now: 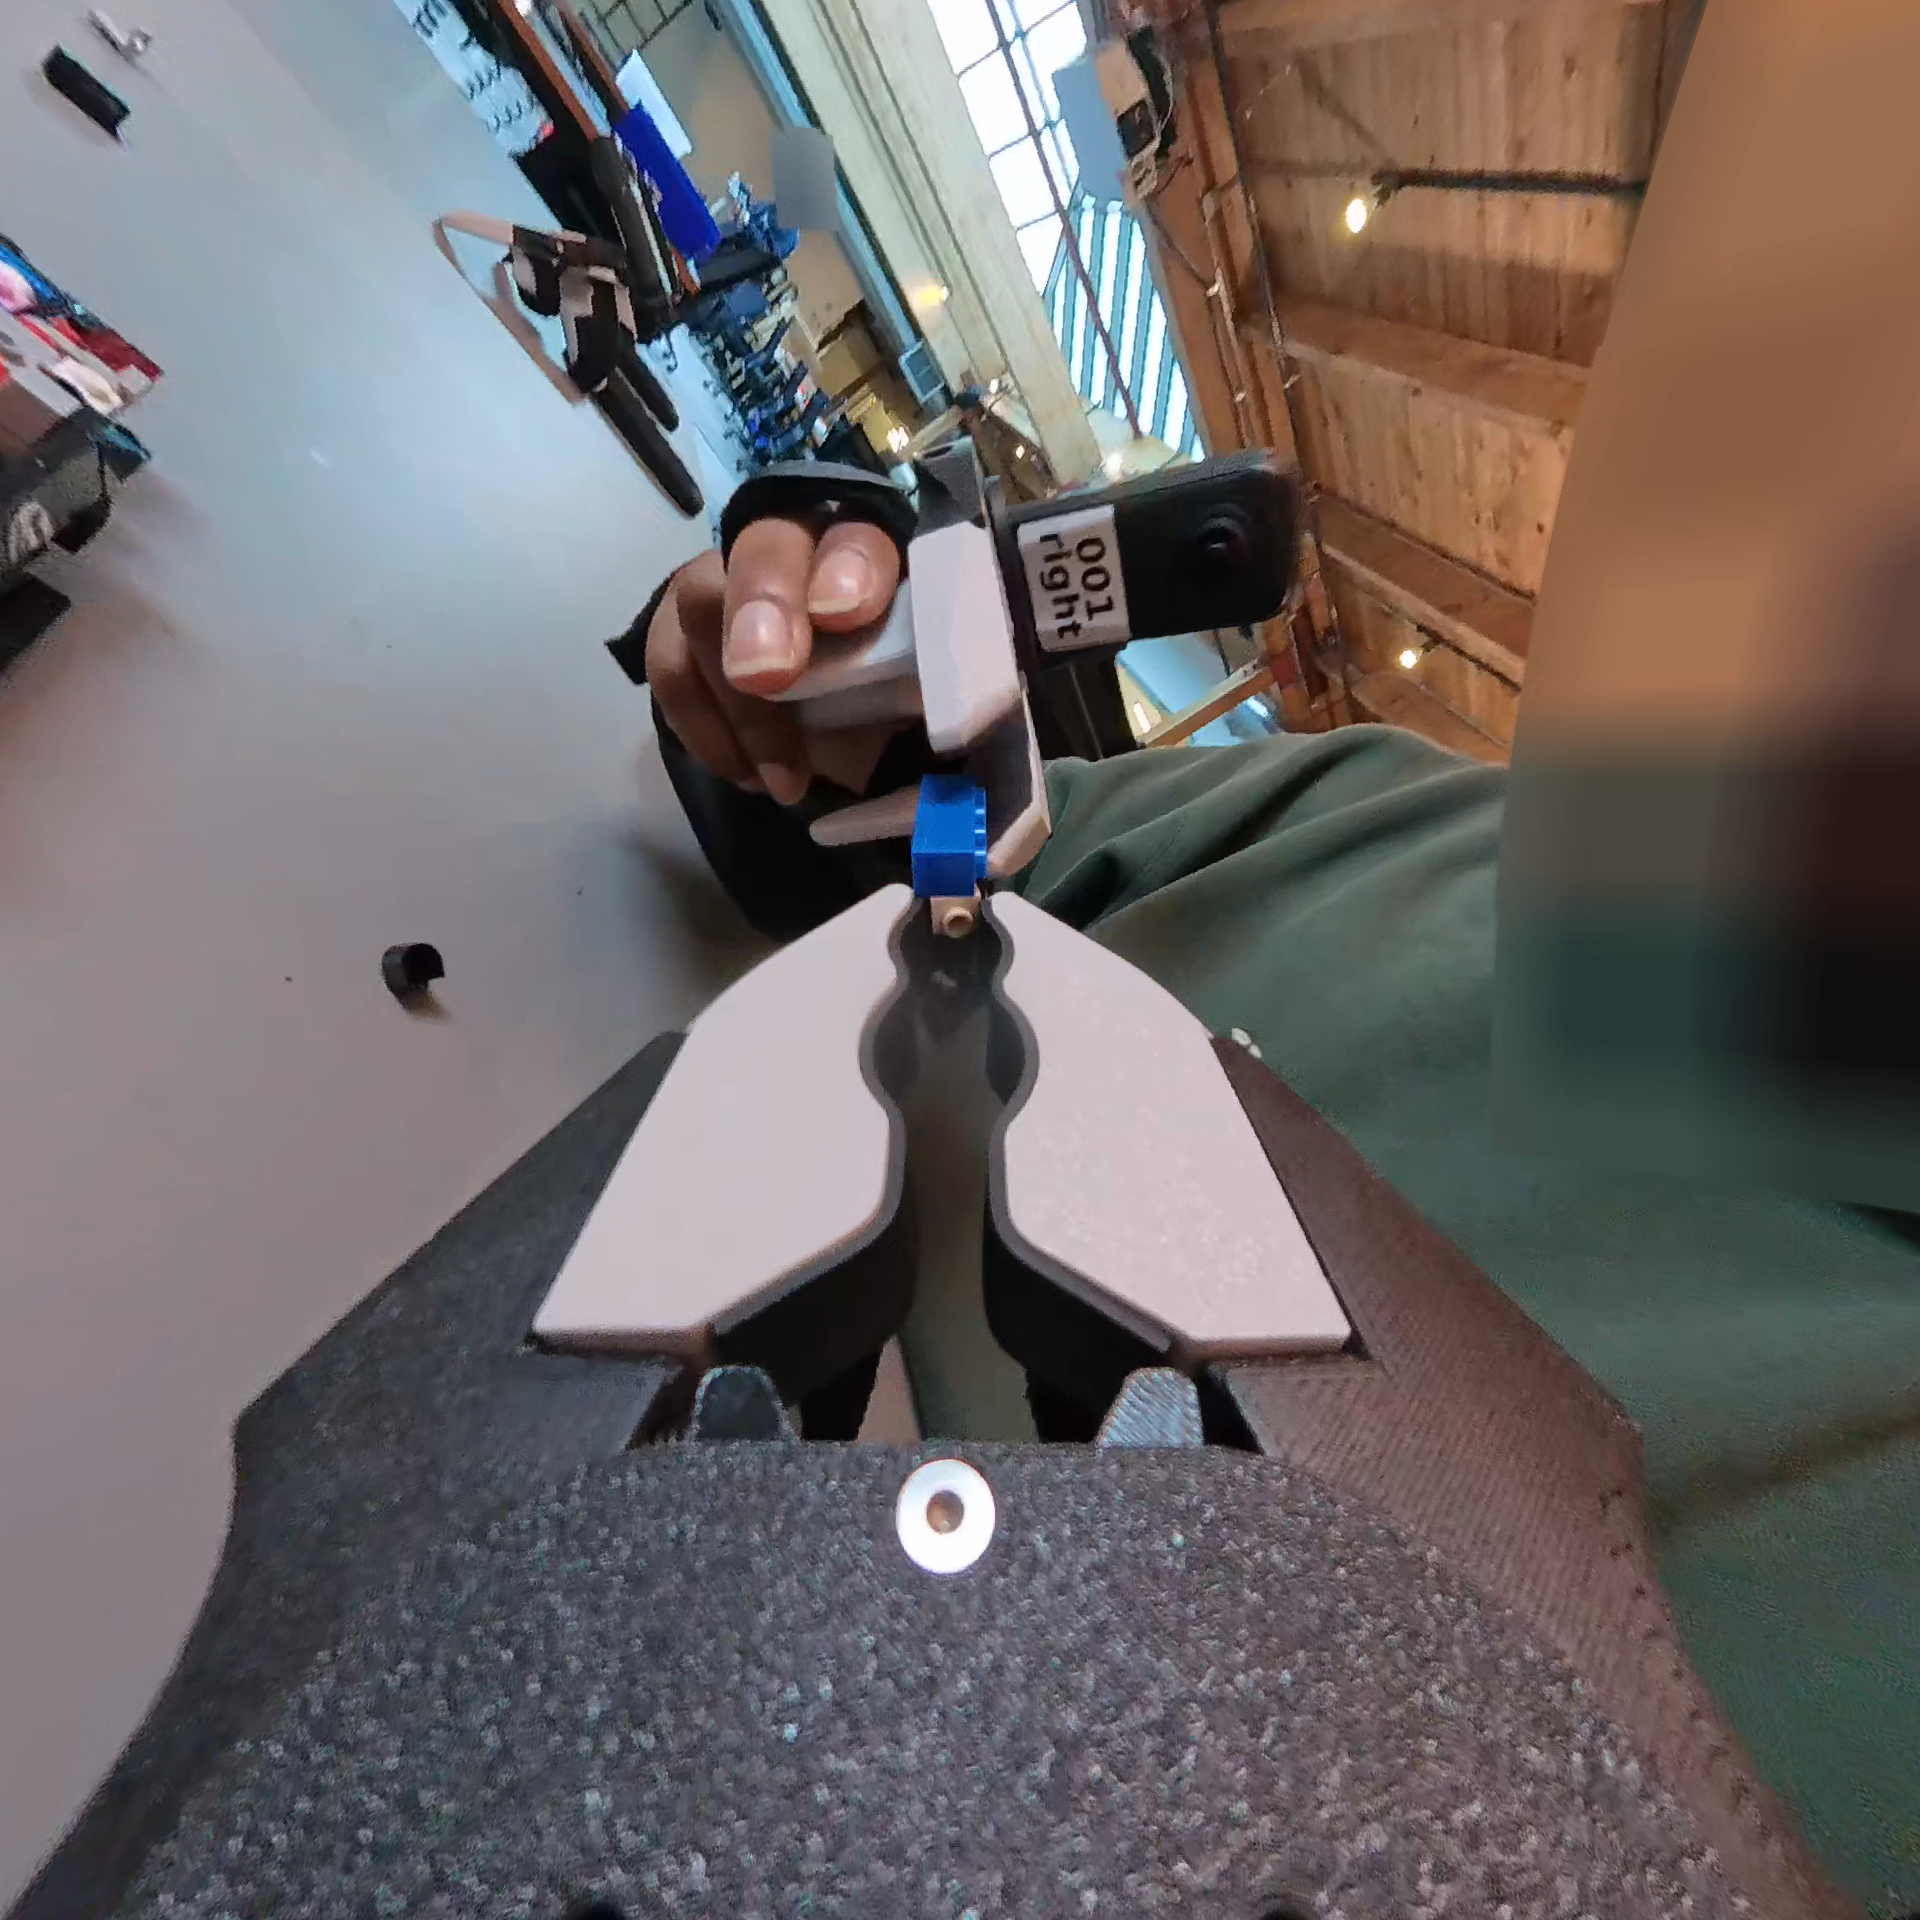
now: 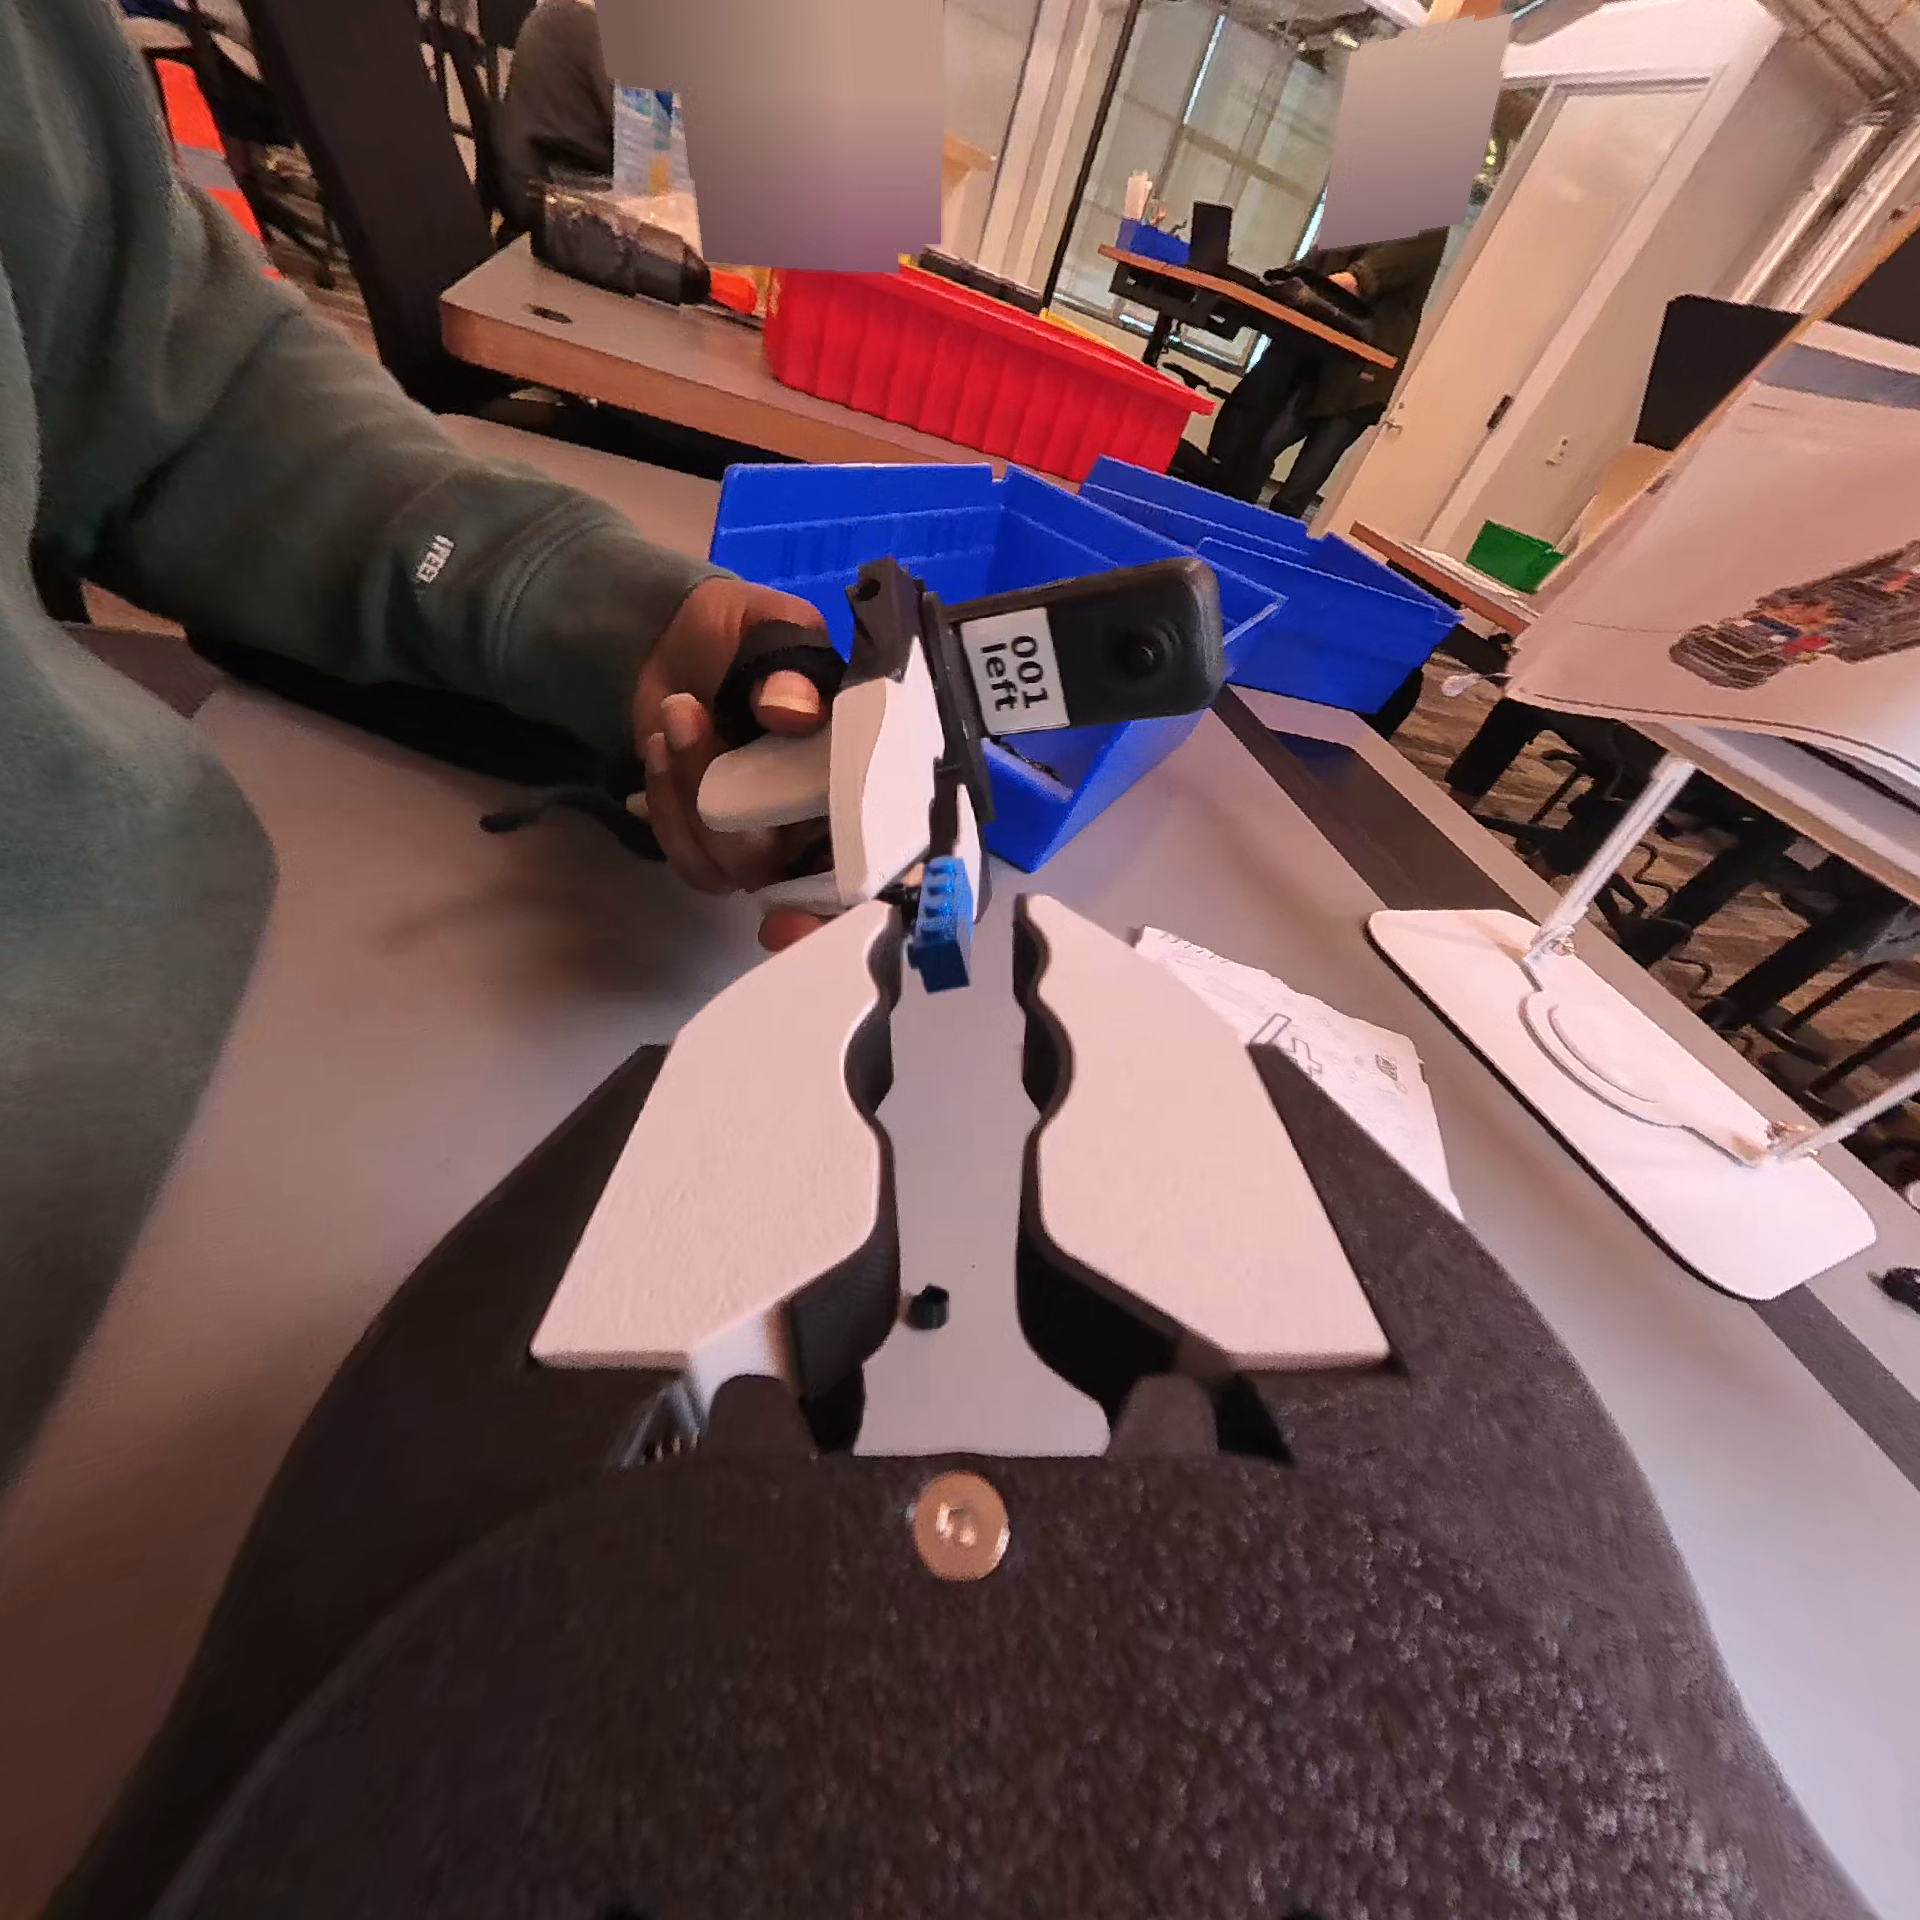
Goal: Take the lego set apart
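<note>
Left gripper (image 1: 951, 914): pale wavy-edged fingers (image 1: 769, 1122), speckled black body w/ silver screw (image 1: 944, 1513). Right gripper (image 2: 951, 914): same build, white fingers (image 2: 1174, 1132), silver screw (image 2: 958, 1527). Each carries a black cam w/ white label. Person wears green sleeve (image 2: 312, 520), black finger strap.

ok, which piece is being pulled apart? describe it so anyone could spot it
Look above the grey table, where the two grippers meet tip to tip. Between them is a small blue brick, studs along one side. It is held up in the air, unlike the blue bins behind.
</note>
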Motion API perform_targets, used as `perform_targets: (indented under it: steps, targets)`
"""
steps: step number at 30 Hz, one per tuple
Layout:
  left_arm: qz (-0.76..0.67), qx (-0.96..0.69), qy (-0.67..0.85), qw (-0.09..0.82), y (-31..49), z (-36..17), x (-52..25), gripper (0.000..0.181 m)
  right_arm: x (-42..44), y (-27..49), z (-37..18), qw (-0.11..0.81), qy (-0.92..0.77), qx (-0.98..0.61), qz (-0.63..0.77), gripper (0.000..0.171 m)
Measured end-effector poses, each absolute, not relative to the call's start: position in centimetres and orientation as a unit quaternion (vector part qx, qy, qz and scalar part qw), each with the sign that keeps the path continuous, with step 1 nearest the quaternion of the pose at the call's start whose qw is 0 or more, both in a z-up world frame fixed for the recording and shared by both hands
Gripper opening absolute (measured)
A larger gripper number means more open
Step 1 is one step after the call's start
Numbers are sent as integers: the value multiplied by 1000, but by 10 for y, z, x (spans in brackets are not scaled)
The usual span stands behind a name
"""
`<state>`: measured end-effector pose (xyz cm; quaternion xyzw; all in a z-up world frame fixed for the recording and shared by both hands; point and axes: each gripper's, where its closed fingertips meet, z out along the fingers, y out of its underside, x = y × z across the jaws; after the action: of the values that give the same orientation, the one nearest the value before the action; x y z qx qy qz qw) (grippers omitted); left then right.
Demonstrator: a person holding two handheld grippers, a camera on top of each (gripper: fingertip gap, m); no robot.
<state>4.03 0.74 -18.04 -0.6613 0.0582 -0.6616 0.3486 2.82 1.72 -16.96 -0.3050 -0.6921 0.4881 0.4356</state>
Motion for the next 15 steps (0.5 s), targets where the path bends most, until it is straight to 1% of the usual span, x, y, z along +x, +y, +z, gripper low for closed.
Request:
perform_targets:
  steps: [1, 2, 6, 7, 8, 9, 15]
  targets:
    - [-658, -666, 61, 346, 7, -183, 42, 8, 29, 15, -173, 431, -701, -300, 482, 12]
    - [-657, -668, 65, 342, 6, -184, 44, 8, 29, 13, -175, 430, -706, -297, 477, 10]
    - [-664, -658, 70, 349, 5, -179, 45, 9, 31, 13, -173, 436, -705, -298, 473, 10]
    - [-665, -654, 68, 354, 6, -177, 45, 14, 30, 14, -172, 443, -703, -298, 469, 10]
    - [-664, -653, 64, 359, 7, -176, 44, 14, 30, 15, -171, 451, -700, -299, 466, 10]
    - [-660, -655, 62, 364, 8, -176, 43, 9, 29, 15, -170, 455, -696, -301, 467, 10]
    - [-668, -637, 38, 384, 13, -170, 40, 8, 26, 19, -165, 477, -679, -310, 465, 10]
